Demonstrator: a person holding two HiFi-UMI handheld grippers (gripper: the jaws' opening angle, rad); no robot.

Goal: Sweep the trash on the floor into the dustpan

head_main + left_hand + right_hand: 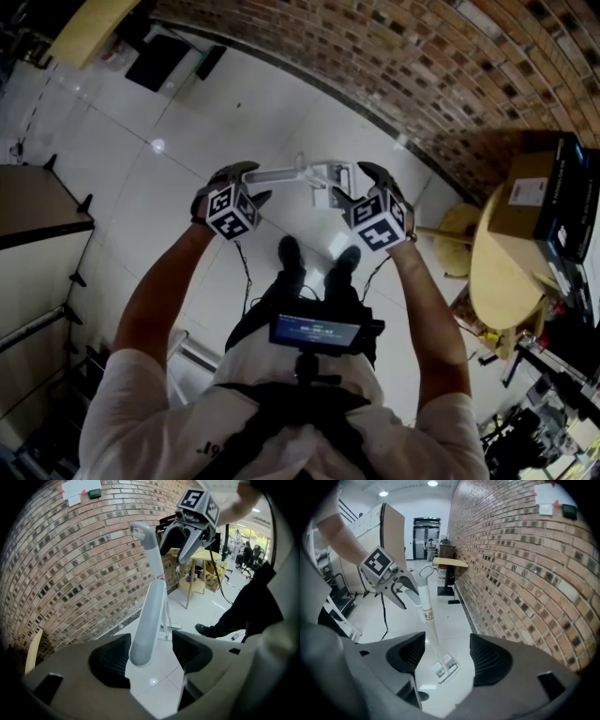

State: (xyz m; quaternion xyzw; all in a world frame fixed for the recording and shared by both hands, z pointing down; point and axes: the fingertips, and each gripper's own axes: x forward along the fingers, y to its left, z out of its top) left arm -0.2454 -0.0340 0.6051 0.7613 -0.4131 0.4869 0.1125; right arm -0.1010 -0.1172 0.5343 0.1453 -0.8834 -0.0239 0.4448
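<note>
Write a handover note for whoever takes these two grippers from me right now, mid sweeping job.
Left gripper: jaws apart, the grey end of a long handle between them, not clamped.
Right gripper: jaws apart, nothing between them; a thin pole with a white foot stands ahead on the floor.
Done: nothing swept; no trash or dustpan is clearly visible.
Left: grip the handle, locate trash and dustpan, sweep.
</note>
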